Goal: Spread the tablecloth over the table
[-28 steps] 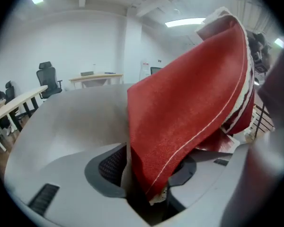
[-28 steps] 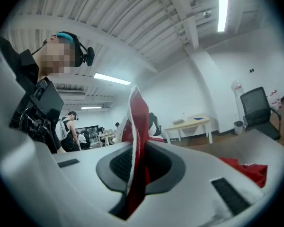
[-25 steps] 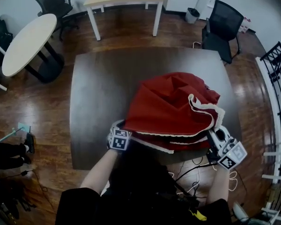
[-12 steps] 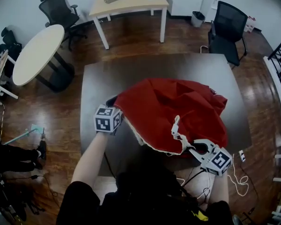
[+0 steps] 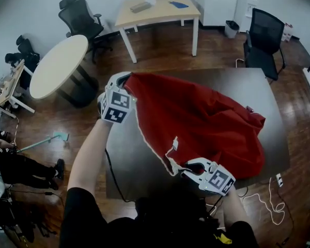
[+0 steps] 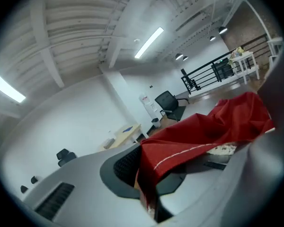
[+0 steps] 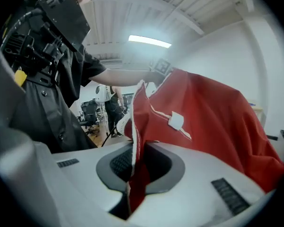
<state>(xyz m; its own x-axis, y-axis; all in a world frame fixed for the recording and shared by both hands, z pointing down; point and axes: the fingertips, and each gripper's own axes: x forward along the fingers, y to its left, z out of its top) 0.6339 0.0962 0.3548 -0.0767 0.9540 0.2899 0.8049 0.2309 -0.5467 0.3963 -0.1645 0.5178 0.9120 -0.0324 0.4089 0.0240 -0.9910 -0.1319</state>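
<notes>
— Both tongs clamped?
— Yes. The left gripper, upper left, and the right gripper, lower centre, each pinch the hem of the red, white-trimmed fabric tablecloth.
— And the rest?
— Bunched to the right of both (over the dark brown square wooden table), with the hem running diagonally between them.

A red tablecloth is bunched up across the dark table from its centre to four o'clock. Bare tabletop lies open at twelve and seven o'clock. A round table crowds the ten o'clock side, and a black chair stands at one o'clock.
</notes>
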